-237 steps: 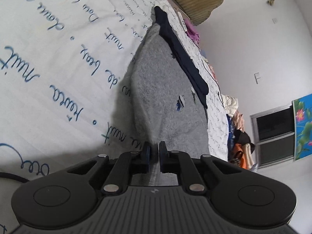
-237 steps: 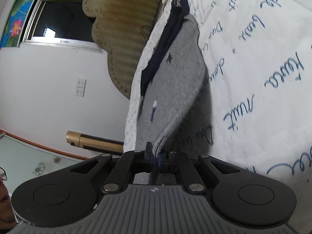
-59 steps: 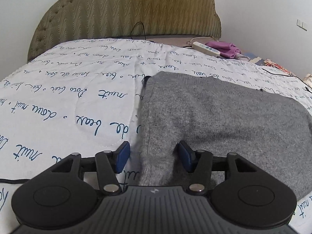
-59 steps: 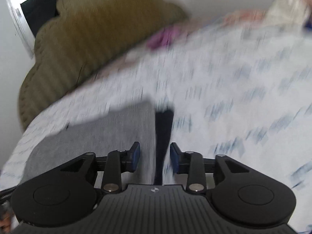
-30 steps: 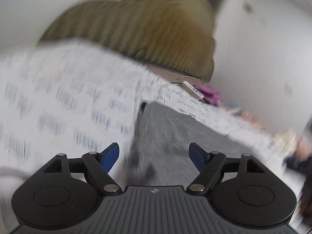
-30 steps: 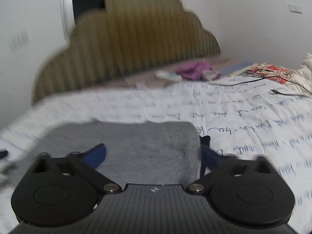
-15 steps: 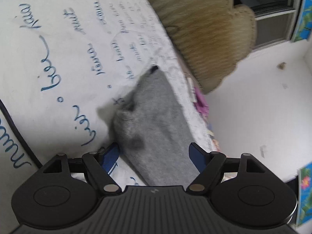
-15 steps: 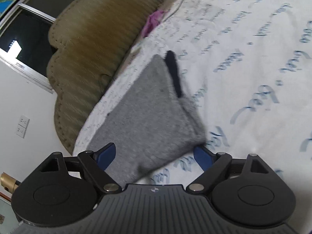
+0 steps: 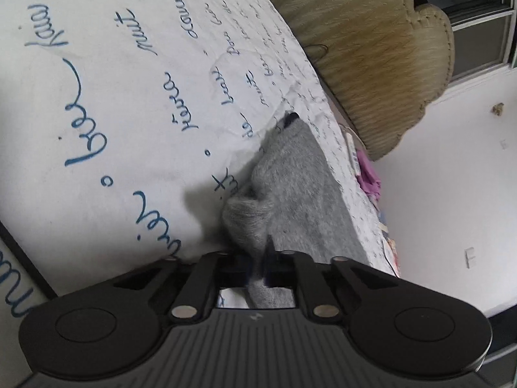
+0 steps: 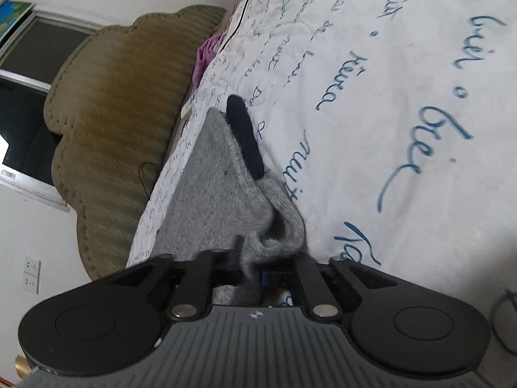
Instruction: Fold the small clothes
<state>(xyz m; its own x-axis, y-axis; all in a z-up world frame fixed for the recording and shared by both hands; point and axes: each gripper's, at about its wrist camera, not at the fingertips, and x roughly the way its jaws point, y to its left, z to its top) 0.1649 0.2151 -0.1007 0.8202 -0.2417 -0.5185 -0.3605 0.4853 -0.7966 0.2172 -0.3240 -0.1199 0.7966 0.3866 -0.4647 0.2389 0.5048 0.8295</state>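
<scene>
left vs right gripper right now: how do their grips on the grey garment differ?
The left gripper pinches a fairly flat corner of the grey garment; the right gripper pinches a thicker, rolled bunch. A navy band runs along the edge leading to the right gripper; near the left only its tip shows. Both are shut on the garment, low over the bedsheet.

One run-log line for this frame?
stage: regrasp | left gripper: shut on grey garment | right gripper: shut on grey garment | surface: bedsheet

Soft, even indoor light, slight motion blur, strong fisheye bending at edges.
</scene>
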